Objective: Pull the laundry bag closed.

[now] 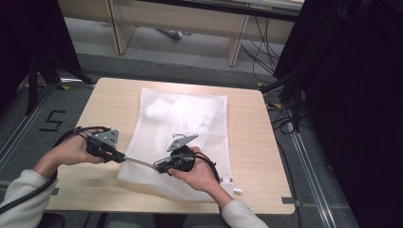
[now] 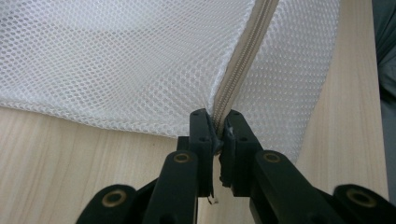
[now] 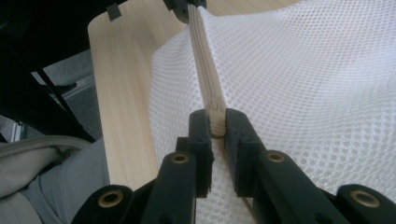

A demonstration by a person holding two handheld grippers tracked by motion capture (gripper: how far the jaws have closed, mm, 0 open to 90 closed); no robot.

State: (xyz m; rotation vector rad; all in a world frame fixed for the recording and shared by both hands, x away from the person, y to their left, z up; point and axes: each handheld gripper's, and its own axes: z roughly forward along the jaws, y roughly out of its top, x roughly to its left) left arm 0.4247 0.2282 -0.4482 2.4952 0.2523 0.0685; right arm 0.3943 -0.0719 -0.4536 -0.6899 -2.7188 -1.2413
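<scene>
Bench: a light wooden bench (image 1: 95, 109) stands before the person, and one white mesh bag (image 1: 190, 123) lies flat on it, near the middle and reaching to the near edge.
Mesh bag: it is a fine white net with something white and soft inside, seen in the far half. Its zipper (image 1: 139, 162) runs along the near left side and is lifted a little off the wood.
Left claw: the left claw (image 1: 124, 160) is at the near left corner of the bag. In the left gripper view the two black jaws are closed tight on the end of the zipper (image 2: 236, 74) — the tape goes away from the jaws between two sheets of net (image 2: 116, 56).
Right claw: the right claw (image 1: 156, 166) is just to the right of the left one, over the near part of the bag. In the right gripper view its jaws are pinched on the zipper (image 3: 205, 65) at a small round piece; I cannot tell if this piece is the slider.
Between the claws: the zipper is held straight and tight from one claw to the other — a short pale strip in the high view.
Hands: the left hand (image 1: 71, 151) and the right hand (image 1: 199, 175) each hold a gripper body, with pale sleeves coming from the near edge.
Cables: a black cable (image 1: 28, 192) hangs from the left gripper down past the bench edge.
</scene>
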